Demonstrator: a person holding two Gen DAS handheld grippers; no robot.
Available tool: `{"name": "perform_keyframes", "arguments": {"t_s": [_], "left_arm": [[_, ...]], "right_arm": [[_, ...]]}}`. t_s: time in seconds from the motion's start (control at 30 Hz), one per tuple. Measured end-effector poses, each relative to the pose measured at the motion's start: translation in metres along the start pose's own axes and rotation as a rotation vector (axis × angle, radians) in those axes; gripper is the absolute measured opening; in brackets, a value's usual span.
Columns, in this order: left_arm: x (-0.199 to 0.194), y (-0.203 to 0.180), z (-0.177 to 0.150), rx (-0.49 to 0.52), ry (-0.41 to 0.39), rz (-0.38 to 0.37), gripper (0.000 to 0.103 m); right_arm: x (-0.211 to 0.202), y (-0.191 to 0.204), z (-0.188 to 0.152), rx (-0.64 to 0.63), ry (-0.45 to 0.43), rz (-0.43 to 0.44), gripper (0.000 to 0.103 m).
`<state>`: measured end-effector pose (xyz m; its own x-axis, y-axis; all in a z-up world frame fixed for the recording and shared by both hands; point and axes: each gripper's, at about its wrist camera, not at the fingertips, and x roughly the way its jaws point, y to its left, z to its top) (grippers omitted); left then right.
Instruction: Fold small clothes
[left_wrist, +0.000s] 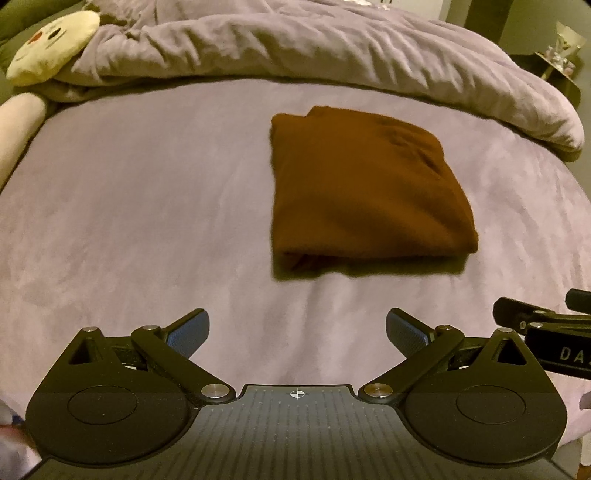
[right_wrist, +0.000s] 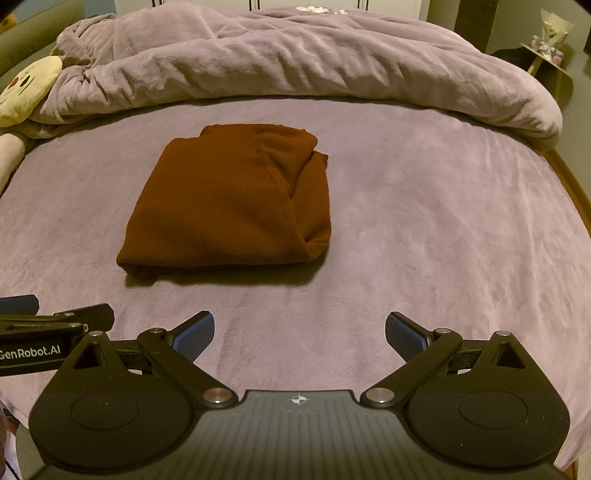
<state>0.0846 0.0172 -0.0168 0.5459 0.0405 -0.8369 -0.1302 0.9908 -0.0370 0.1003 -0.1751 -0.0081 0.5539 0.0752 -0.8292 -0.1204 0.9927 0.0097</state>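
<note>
While both tongs hang wide apart and hold nothing, the brown garment (right_wrist: 229, 199) lies as a compact folded packet on the bed (right_wrist: 424, 229), in the flat part between the tongs and the heaped duvet (right_wrist: 295, 62). The left tongs (left_wrist: 297, 332) and the right tongs (right_wrist: 299, 332) are side by side on the near side of the garment, well apart from it, and neither touches the cloth.

Judging from how it lies, the folding is almost done, or done. The near edge is a rounded fold with several layers. On the right side of the garment, as the right view shows, a flap and a seam lie slightly loose, and the far right corner stands out a little from the packet.

If one more step is wanted, it is probably to tidy this right side or to make one last fold. To do it well, each tongs should take all layers of an edge together, not only the top one, because the soft knit will slip and open. Both tongs should lift little and move at the same pace, so the packet keeps its square shape. The plush sheet may drag the cloth, so a low carry is better than sliding.

A yellow plush toy (left_wrist: 51, 48) lies far left of the garment, beside the duvet.
</note>
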Motion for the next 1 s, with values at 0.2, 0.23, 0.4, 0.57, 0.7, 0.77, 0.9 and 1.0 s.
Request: {"name": "perform_keyframes", "arguments": {"t_s": [0.2,0.23,0.4,0.57,0.7,0.77,0.9,1.0], "left_arm": [[0.0001,-0.0008,-0.0018,0.014,0.003,0.014,0.103],[0.0,-0.0009,-0.0019,0.014,0.005,0.015,0.103],[-0.0012,-0.0017,-0.0032,0.016,0.004,0.018,0.103],[-0.0022,-0.0008,-0.0045,0.02,0.002,0.014,0.103],[-0.0032,-0.0013,-0.0053,0.021,0.001,0.013,0.103],[-0.0035,-0.0022,-0.0059,0.023,0.0,0.01,0.103],[-0.0041,-0.0036,-0.0069,0.023,0.003,0.001,0.103],[-0.0039,-0.0043,-0.007,0.025,0.006,-0.005,0.103]], "right_arm": [[0.0006,0.0006,0.0002,-0.003,-0.003,-0.005,0.099],[0.0004,0.0004,-0.0001,-0.004,-0.004,-0.007,0.099],[-0.001,0.0,-0.0018,-0.005,-0.008,-0.015,0.099],[-0.0028,0.0003,-0.0027,-0.009,-0.013,-0.017,0.099],[-0.0037,0.0007,-0.0035,-0.012,-0.016,-0.015,0.099],[-0.0045,0.0004,-0.0036,-0.013,-0.018,-0.016,0.099],[-0.005,0.0008,-0.0038,-0.011,-0.018,-0.016,0.099],[-0.0053,0.001,-0.0039,-0.013,-0.02,-0.017,0.099]]}}
